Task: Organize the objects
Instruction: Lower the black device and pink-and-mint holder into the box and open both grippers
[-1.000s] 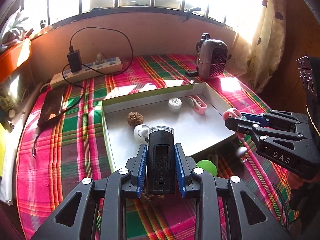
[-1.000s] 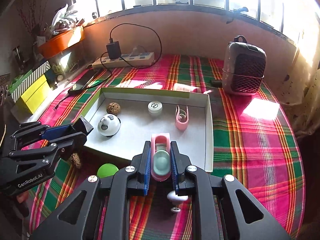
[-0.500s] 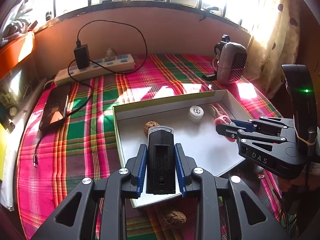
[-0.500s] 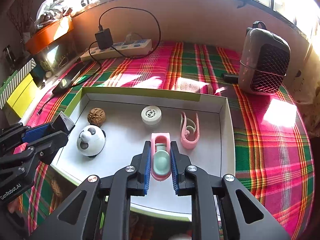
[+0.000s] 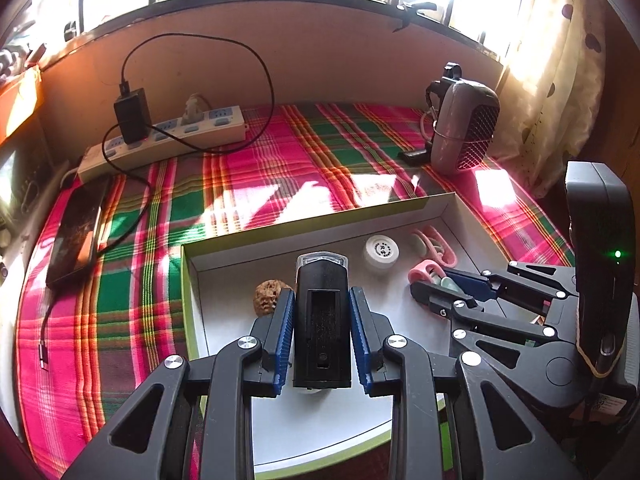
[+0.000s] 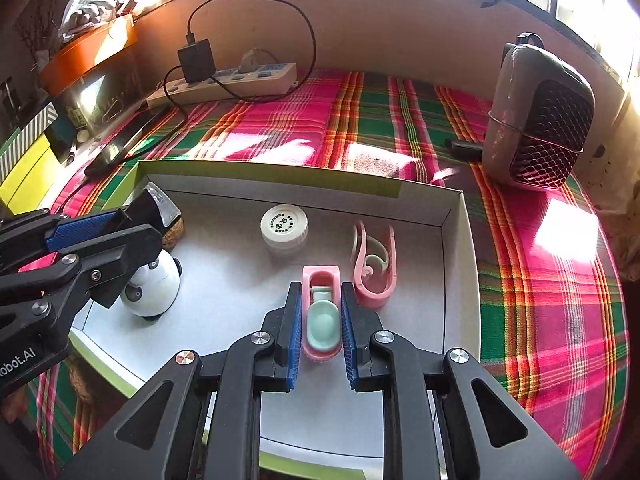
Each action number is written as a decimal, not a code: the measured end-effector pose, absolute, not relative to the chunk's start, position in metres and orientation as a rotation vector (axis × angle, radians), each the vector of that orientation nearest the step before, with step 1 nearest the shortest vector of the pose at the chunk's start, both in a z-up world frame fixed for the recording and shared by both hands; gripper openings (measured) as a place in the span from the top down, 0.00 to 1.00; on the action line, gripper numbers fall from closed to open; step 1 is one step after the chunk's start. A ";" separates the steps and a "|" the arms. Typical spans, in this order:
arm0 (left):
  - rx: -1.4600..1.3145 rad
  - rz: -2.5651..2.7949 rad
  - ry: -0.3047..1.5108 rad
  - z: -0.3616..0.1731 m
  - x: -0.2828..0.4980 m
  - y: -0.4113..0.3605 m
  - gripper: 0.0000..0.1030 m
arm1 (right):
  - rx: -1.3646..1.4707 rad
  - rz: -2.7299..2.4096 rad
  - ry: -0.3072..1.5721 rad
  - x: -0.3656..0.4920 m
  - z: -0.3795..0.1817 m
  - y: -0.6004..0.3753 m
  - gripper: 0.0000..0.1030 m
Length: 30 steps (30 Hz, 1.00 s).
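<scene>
My left gripper (image 5: pixel 322 316) is shut on a black boxy device with a clear end (image 5: pixel 322 320) and holds it over the left part of the white tray (image 5: pixel 312 224). My right gripper (image 6: pixel 320 320) is shut on a pink and mint clip (image 6: pixel 320 312) over the tray (image 6: pixel 460 248), beside a second pink clip (image 6: pixel 374 268). In the tray lie a walnut (image 5: pixel 266 296), a white round cap (image 6: pixel 284 226) and a panda figure (image 6: pixel 154 288), partly hidden by the left gripper (image 6: pixel 132 220). The right gripper also shows in the left wrist view (image 5: pixel 436 284).
A plaid cloth (image 6: pixel 540 280) covers the table. A power strip (image 5: pixel 168 136) with a charger, a phone (image 5: pixel 78 232) and a small heater (image 6: pixel 540 120) stand around the tray. Yellow boxes (image 6: pixel 24 168) lie at the far left. Another walnut (image 6: pixel 82 380) lies outside the tray's front edge.
Both grippers have moved forward from the near table edge to over the tray, each still holding its object. The green ball and small objects in front of the tray have left view.
</scene>
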<state>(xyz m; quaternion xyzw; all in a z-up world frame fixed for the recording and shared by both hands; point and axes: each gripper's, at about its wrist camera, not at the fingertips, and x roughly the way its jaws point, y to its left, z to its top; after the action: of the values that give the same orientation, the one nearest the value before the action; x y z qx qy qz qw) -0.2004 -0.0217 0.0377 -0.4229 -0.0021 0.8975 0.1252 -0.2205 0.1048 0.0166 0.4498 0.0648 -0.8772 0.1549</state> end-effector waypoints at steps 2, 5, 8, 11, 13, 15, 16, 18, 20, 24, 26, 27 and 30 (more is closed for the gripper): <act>-1.238 2.606 -0.002 0.036 -0.205 -0.019 0.76 | 1.282 -2.517 0.193 -0.221 0.017 0.105 0.82; -1.260 2.595 -0.002 0.032 -0.212 -0.015 0.76 | 1.275 -2.524 0.197 -0.222 0.017 0.105 0.82; -1.263 2.596 0.011 0.030 -0.216 -0.012 0.76 | 1.269 -2.525 0.195 -0.222 0.016 0.106 0.82; -1.269 2.594 0.022 0.029 -0.222 -0.008 0.76 | 1.269 -2.526 0.193 -0.222 0.016 0.107 0.82; -1.271 2.596 0.040 0.028 -0.225 -0.005 0.76 | 1.267 -2.527 0.192 -0.222 0.016 0.106 0.82; -1.284 2.591 0.038 0.026 -0.228 -0.003 0.76 | 1.267 -2.526 0.192 -0.222 0.016 0.107 0.82; -1.289 2.589 0.038 0.025 -0.229 -0.003 0.76 | 1.267 -2.526 0.192 -0.222 0.016 0.107 0.82; -1.296 2.589 0.032 0.023 -0.231 -0.002 0.76 | 1.266 -2.527 0.193 -0.221 0.016 0.107 0.82; -1.301 2.587 0.026 0.021 -0.233 -0.001 0.76 | 1.264 -2.529 0.194 -0.221 0.016 0.107 0.82; -1.312 2.583 0.037 0.018 -0.235 0.002 0.76 | 1.260 -2.533 0.202 -0.221 0.016 0.106 0.82; -1.313 2.578 0.040 0.017 -0.236 0.004 0.76 | 1.257 -2.534 0.201 -0.221 0.016 0.106 0.82; -1.318 2.574 0.046 0.016 -0.236 0.004 0.76 | 1.256 -2.534 0.200 -0.221 0.016 0.106 0.82; -1.326 2.565 0.062 0.013 -0.237 0.006 0.76 | 1.255 -2.534 0.192 -0.221 0.016 0.106 0.82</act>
<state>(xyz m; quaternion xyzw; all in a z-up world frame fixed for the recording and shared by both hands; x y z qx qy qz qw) -0.2366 0.0063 0.0129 -0.4556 0.0213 0.8809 0.1265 -0.2208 0.1061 0.0160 0.4378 0.0671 -0.8834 0.1532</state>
